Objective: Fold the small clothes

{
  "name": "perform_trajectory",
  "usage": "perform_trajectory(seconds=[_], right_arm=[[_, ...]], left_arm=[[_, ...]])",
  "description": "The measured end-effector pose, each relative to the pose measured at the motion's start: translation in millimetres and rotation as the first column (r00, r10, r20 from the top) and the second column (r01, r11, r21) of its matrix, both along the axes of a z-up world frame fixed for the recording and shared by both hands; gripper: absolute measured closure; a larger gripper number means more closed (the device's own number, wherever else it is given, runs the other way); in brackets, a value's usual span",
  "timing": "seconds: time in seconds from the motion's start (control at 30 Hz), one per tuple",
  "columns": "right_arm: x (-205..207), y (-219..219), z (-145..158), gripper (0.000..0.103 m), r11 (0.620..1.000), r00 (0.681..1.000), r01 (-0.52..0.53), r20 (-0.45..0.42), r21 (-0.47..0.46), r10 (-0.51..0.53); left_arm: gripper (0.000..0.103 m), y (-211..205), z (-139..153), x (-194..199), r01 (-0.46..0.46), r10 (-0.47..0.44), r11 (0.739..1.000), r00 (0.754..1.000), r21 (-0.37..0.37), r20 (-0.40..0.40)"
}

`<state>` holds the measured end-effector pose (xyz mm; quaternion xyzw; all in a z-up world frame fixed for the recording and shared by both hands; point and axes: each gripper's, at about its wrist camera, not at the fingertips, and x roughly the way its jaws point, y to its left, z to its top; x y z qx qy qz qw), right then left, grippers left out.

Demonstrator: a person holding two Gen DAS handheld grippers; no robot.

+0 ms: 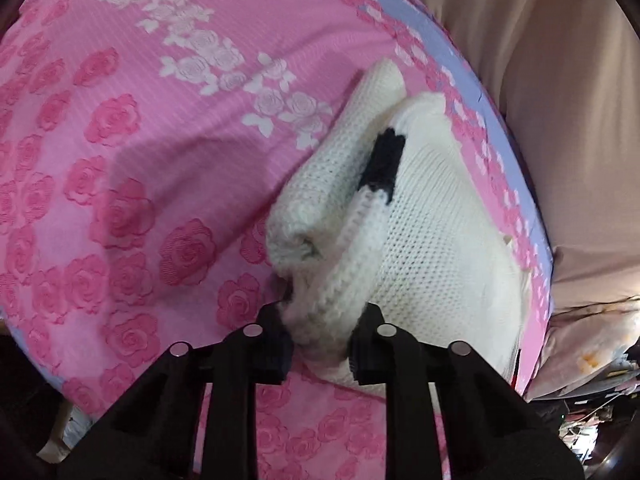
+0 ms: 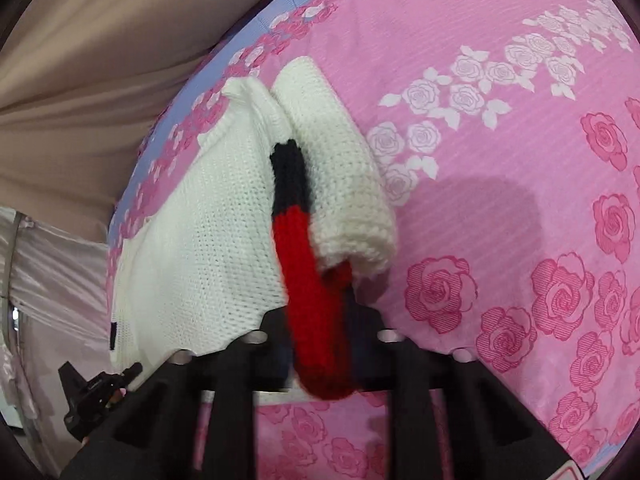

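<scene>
Left gripper [image 1: 320,348] pinching white sweater [image 1: 420,248] hem, right gripper [image 2: 320,344] clamped on red cuff [image 2: 316,320]. Sweater half-folded near bedspread [image 1: 140,140] edge. Thin bites on chunky knit, so could slip out mid-lift and undo the fold.

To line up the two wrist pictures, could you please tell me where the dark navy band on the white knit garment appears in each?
Left wrist view: the navy band sits right of centre, running up along the white knit garment.
Right wrist view: it sits left of centre, directly above the red band.
Shared landmark: the strip of white roses on the pink bedspread.
</scene>
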<state>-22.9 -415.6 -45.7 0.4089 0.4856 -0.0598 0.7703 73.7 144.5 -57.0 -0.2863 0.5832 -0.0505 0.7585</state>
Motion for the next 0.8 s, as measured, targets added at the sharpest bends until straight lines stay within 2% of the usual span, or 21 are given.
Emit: perform_trajectory(seconds=[0.07,0.13,0.23,0.3,0.37,0.43,0.47,0.5,0.53,0.57,0.6,0.63,0.67,0.73,0.77,0.8], right_arm=[[-12.9,-6.9,19.0,0.091,1.0,0.999,0.016,0.033,-0.007,-0.016],[-33.8,-13.3,39.5,0.093,0.999,0.999,0.005,0.045,-0.034,-0.004],[-72.3,-16.3,47.8,0.094,0.996,1.0,-0.025,-0.017,-0.083,0.024],[-105.5,-16.3,37.6,0.094,0.994,0.996,-0.047,-0.083,-0.094,0.04],[-136.8,-12.7,14.7,0.094,0.994,0.984,-0.065,-0.17,-0.086,0.05],[-152.5,-7.7,-6.9,0.09,0.994,0.972,-0.089,-0.222,-0.07,0.072],[-154.1,-8.1,-7.3,0.089,0.994,0.976,-0.078,-0.207,-0.073,0.062],[-152.6,-8.8,-3.6,0.079,0.993,0.977,-0.074,-0.207,-0.092,0.053],[-147.7,-10.3,5.1,0.07,0.989,0.977,-0.069,-0.207,-0.134,0.041],[-139.4,-11.8,19.4,0.067,0.978,0.981,-0.059,-0.193,-0.199,0.02],[-132.3,-12.8,31.5,0.059,0.969,0.987,-0.05,-0.16,-0.244,0.011],[-121.8,-13.7,44.0,0.043,0.959,0.993,-0.039,-0.115,-0.281,0.007],[-110.1,-15.7,51.2,0.037,0.955,0.997,-0.03,-0.078,-0.296,0.008],[-77.1,-16.4,60.1,0.035,0.958,0.999,-0.033,-0.008,-0.283,0.032],[-59.5,-15.6,59.3,0.035,0.963,0.999,-0.044,0.006,-0.266,0.047],[-37.3,-12.7,55.3,0.035,0.967,0.997,-0.066,0.02,-0.248,0.073]], left_arm=[[0.086,4.1,13.7,-10.5,0.04,-0.04,0.999,0.999,0.026,0.014],[0.087,11.1,19.5,-29.2,0.085,-0.084,0.995,0.996,0.043,-0.013],[0.087,24.0,12.1,-60.5,0.137,-0.13,0.988,0.987,0.067,-0.095],[0.087,29.9,-1.7,-85.1,0.167,-0.152,0.982,0.975,0.084,-0.163],[0.086,32.8,-19.6,-104.1,0.183,-0.161,0.979,0.964,0.087,-0.212],[0.081,35.8,-25.6,-107.0,0.166,-0.147,0.984,0.965,0.072,-0.218],[0.075,34.7,-17.0,-101.9,0.161,-0.139,0.981,0.972,0.104,-0.19],[0.074,32.6,-6.8,-97.6,0.167,-0.144,0.976,0.977,0.142,-0.159],[0.073,29.2,10.2,-91.9,0.174,-0.159,0.966,0.983,0.19,-0.091],[0.065,23.5,27.1,-85.1,0.18,-0.181,0.958,0.983,0.224,-0.014],[0.048,15.6,40.4,-78.3,0.182,-0.2,0.95,0.979,0.252,0.048],[0.038,4.4,52.7,-66.9,0.176,-0.214,0.944,0.971,0.278,0.111],[0.026,-4.6,58.5,-57.0,0.173,-0.221,0.943,0.965,0.285,0.144],[0.018,-25.4,59.0,-33.2,0.206,-0.257,0.944,0.949,0.256,0.184],[0.017,-38.6,50.7,-17.0,0.232,-0.279,0.943,0.943,0.24,0.182],[0.017,-49.5,38.7,-2.9,0.238,-0.279,0.942,0.947,0.236,0.16]])
